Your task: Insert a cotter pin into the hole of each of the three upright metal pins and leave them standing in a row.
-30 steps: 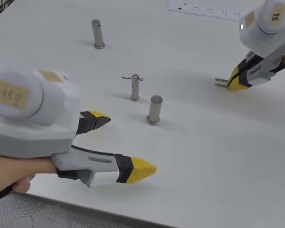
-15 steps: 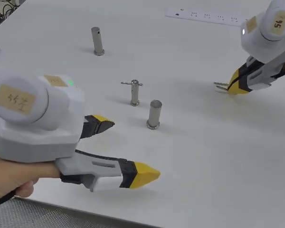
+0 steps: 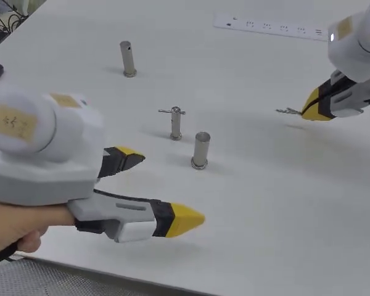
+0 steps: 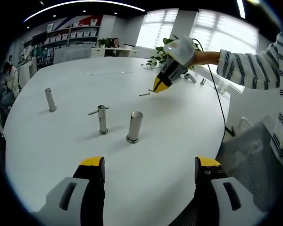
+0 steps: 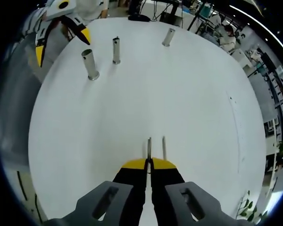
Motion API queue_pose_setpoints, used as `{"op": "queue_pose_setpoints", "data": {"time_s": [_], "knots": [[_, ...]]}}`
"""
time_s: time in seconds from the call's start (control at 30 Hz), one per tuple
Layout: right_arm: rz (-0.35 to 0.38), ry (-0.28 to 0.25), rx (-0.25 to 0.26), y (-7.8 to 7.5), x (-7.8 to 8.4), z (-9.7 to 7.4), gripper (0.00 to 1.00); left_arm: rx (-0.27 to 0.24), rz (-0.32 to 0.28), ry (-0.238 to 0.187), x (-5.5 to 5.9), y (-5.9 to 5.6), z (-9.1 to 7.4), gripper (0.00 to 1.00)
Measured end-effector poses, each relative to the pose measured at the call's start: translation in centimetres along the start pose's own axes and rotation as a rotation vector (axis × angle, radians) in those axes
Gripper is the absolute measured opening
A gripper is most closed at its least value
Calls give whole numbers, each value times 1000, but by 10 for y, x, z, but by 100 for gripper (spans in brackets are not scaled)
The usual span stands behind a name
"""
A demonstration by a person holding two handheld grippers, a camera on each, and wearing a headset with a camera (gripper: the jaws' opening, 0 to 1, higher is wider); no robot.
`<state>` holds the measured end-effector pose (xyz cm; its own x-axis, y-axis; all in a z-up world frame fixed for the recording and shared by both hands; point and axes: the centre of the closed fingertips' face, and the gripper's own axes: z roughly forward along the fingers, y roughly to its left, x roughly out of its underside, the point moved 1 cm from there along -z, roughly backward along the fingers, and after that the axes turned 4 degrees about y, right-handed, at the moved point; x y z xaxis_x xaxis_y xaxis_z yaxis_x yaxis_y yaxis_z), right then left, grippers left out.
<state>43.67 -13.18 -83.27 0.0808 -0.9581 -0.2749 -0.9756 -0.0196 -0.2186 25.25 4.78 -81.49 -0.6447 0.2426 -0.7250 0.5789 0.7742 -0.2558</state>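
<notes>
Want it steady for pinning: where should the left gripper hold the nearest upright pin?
Take the nearest pin low on its round shaft, above the wider foot, the left gripper coming level from the near side, jaws open. The pin stands upright, and a low hold probably leaves its top free for the cotter pin in the right gripper.

Right gripper (image 3: 305,113): tips, set low at the table (image 3: 265,203) 1.0 s ago, are now raised clear of it.
Cotter pin (image 3: 287,111): 1 item, lifted off the surface in the closed jaws; its shadow is now cast separately below.
</notes>
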Motion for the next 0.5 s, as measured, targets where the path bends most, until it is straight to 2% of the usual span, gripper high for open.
{"op": "queue_pose_setpoints", "data": {"time_s": [0.23,0.5], "knots": [[26,-36,35,12,-4,-11,3,-5,0,-6,-3,0,-2,75],[25,-83,57,31,-21,-25,3,-9,4,-25,-13,2,-4,73]]}}
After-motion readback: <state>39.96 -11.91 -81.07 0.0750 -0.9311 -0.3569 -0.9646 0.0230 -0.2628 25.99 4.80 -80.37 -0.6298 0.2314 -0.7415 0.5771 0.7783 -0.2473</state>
